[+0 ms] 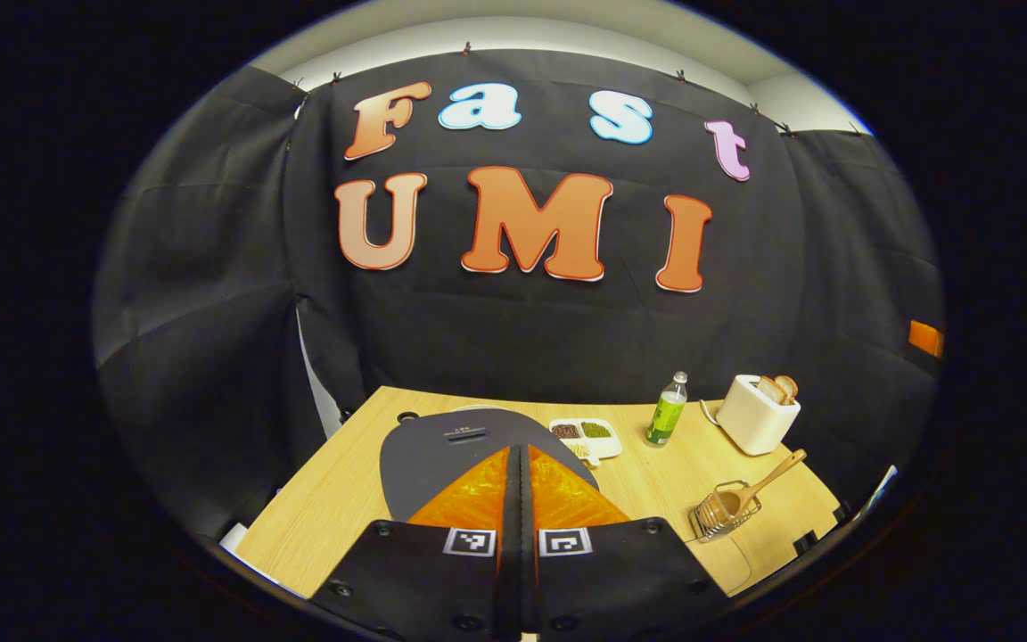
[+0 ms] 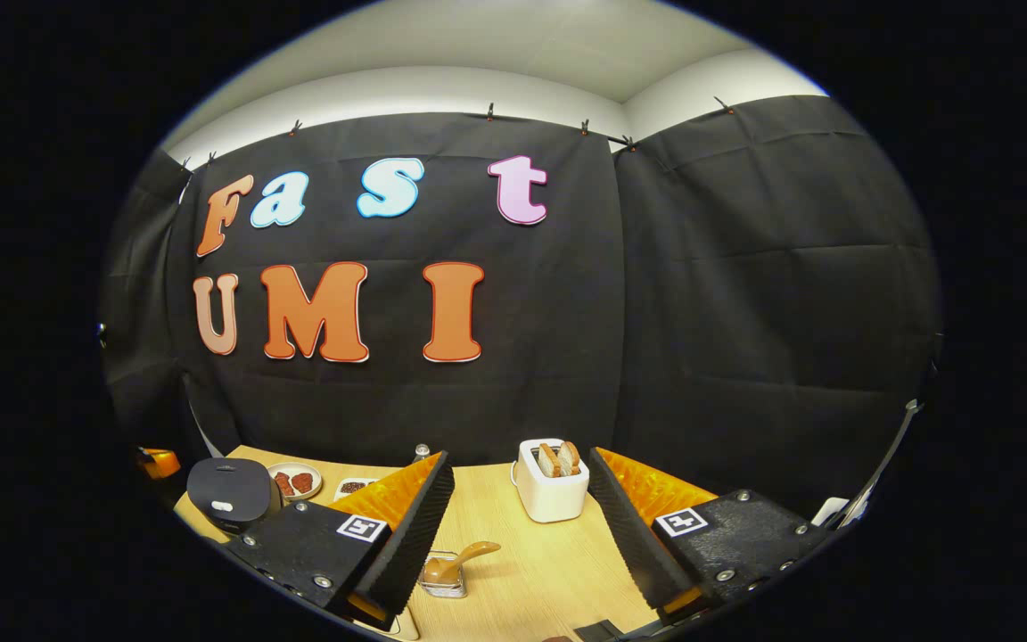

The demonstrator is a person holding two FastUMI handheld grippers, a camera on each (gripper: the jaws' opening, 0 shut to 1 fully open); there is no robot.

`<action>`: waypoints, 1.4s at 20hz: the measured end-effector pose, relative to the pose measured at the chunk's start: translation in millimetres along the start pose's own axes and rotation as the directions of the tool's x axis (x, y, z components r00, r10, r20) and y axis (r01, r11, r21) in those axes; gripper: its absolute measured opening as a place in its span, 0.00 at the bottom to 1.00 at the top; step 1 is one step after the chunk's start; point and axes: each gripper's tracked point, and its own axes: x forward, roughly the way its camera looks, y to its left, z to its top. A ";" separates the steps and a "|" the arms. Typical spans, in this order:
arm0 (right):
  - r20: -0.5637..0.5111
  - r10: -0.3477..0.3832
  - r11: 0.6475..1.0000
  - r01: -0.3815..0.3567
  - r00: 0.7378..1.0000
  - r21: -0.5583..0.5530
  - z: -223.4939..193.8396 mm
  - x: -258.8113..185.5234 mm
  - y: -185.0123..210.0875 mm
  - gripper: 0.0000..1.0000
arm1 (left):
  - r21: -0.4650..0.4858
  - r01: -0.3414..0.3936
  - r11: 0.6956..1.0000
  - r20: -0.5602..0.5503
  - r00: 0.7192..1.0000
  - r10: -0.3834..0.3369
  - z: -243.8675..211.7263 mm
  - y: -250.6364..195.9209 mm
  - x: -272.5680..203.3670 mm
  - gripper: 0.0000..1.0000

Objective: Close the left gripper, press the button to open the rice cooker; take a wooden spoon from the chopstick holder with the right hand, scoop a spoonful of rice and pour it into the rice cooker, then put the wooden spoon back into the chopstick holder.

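my left gripper (image 1: 519, 464), fingers pressed together, hovers above the rice cooker (image 1: 442, 450); my right gripper (image 2: 521, 526) gapes wide before the wooden spoon (image 2: 464, 557).

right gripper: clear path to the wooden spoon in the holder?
Probably yes. The right gripper is open, and the wooden spoon stands in the chopstick holder just ahead between its fingers, handle free. The toaster sits farther back.

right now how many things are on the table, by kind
rice cooker: 1
divided dish of grains: 1
plate of food: 1
green bottle: 1
toaster: 1
chopstick holder: 1
wooden spoon: 1
total: 7
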 end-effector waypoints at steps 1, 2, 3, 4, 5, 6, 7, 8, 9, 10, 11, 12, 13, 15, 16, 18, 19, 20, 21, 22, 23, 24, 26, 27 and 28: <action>-0.010 -0.008 1.000 0.008 1.000 0.002 -2.1 0.3 -3.8 0.94 | 0.004 0.009 1.000 -0.023 1.000 -0.009 -11.3 -3.7 7.9 0.07; -0.018 -0.018 1.000 0.018 1.000 0.003 -4.9 1.0 -7.3 0.94 | -0.003 0.015 1.000 -0.043 0.999 -0.015 -21.6 -7.6 15.5 0.04; -0.023 -0.028 1.000 0.029 0.999 0.002 -6.1 0.4 -12.1 0.94 | -0.012 0.022 1.000 -0.062 0.998 -0.022 -30.2 -9.9 22.0 0.04; -0.024 -0.041 0.999 0.041 0.999 -0.002 -6.4 -0.7 -15.9 0.94 | -0.014 0.019 1.000 -0.078 0.997 -0.020 -39.2 -8.8 28.9 0.04; -0.024 -0.053 0.999 0.053 0.998 -0.007 -6.6 -0.5 -20.7 0.94 | -0.012 0.013 1.000 -0.098 0.995 -0.014 -48.6 -6.8 35.7 0.04; -0.025 -0.064 0.998 0.063 0.998 -0.011 -7.9 -1.2 -24.0 0.94 | -0.011 0.012 1.000 -0.115 0.993 -0.013 -56.6 -6.2 42.1 0.04; -0.027 -0.069 0.998 0.069 0.997 -0.014 -7.7 -2.3 -26.7 0.94 | -0.011 0.009 1.000 -0.132 0.991 -0.011 -64.5 -5.6 46.0 0.04; -0.030 -0.075 0.997 0.075 0.997 -0.015 -9.1 -2.6 -28.2 0.94 | -0.012 0.007 1.000 -0.153 0.988 -0.009 -70.8 -4.5 49.1 0.01; -0.032 -0.079 0.997 0.078 0.996 -0.014 -10.1 -2.6 -29.7 0.94 | -0.020 0.009 1.000 -0.170 0.985 -0.013 -78.2 -6.5 52.4 0.04; -0.036 -0.081 0.997 0.080 0.996 -0.014 -11.1 -1.2 -31.1 0.94 | -0.023 0.008 1.000 -0.183 0.983 -0.012 -82.5 -7.8 53.1 0.04; -0.042 -0.082 0.997 0.082 0.996 -0.016 -13.2 -0.9 -31.6 0.94 | -0.014 0.007 1.000 -0.182 0.983 -0.010 -86.2 -9.2 54.3 0.00; -0.049 -0.084 0.996 0.084 0.995 -0.018 -15.6 -1.0 -33.0 0.94 | 0.000 0.009 1.000 -0.173 0.985 -0.008 -85.8 -10.3 54.2 0.01; -0.055 -0.089 0.996 0.088 0.995 -0.018 -17.2 -0.6 -34.2 0.94 | 0.010 0.006 1.000 -0.172 0.985 -0.005 -86.7 -10.9 56.1 0.04; -0.061 -0.085 0.996 0.084 0.995 -0.010 -18.3 2.5 -31.7 0.94 | 0.007 0.003 1.000 -0.179 0.984 -0.001 -90.4 -9.9 54.6 0.01; -0.060 -0.082 0.997 0.082 0.995 -0.007 -18.6 2.4 -31.3 0.94 | -0.004 -0.004 1.000 -0.179 0.984 0.003 -91.6 -10.0 53.8 0.04; -0.064 -0.083 0.997 0.082 0.994 -0.013 -22.7 4.4 -31.6 0.94 | 0.002 -0.017 1.000 -0.170 0.985 0.017 -94.0 -10.4 52.6 0.05; -0.071 -0.081 0.997 0.080 0.994 -0.016 -25.2 4.8 -31.3 0.94 | 0.009 -0.024 1.000 -0.185 0.982 0.026 -102.6 -12.6 51.1 0.05; -0.075 -0.078 0.997 0.077 0.994 -0.015 -26.3 4.4 -30.6 0.94 | 0.036 -0.028 0.999 -0.155 0.987 0.033 -94.4 -12.0 52.2 0.02; -0.074 -0.073 0.997 0.073 0.995 -0.011 -26.5 4.6 -29.4 0.94 | 0.060 -0.030 0.998 -0.163 0.986 0.040 -97.7 -13.6 51.1 0.05; -0.071 -0.069 0.998 0.068 0.995 -0.007 -26.0 5.0 -27.7 0.94 | 0.072 -0.033 0.997 -0.159 0.986 0.044 -94.4 -15.0 51.6 0.05; -0.068 -0.065 0.998 0.065 0.996 -0.001 -25.4 5.1 -26.9 0.94 | 0.078 -0.028 0.997 -0.144 0.989 0.039 -90.9 -14.0 52.4 0.05; -0.064 -0.059 0.998 0.059 0.996 0.005 -25.3 5.1 -26.7 0.94 | 0.064 -0.020 0.998 -0.158 0.987 0.030 -88.4 -13.5 52.4 0.04; -0.051 -0.050 0.999 0.051 0.997 0.019 -22.5 5.9 -24.7 0.94 | 0.003 -0.019 1.000 -0.156 0.988 0.019 -71.4 -10.6 46.4 0.00; -0.044 -0.047 0.998 0.048 0.998 0.027 -21.7 6.2 -24.1 0.94 | -0.025 -0.021 0.999 -0.123 0.992 0.018 -54.0 -9.6 42.1 0.01; -0.040 -0.044 0.998 0.045 0.998 0.034 -22.4 6.7 -23.8 0.94 | -0.031 -0.026 0.999 -0.065 0.998 0.024 -28.5 -6.9 39.6 0.05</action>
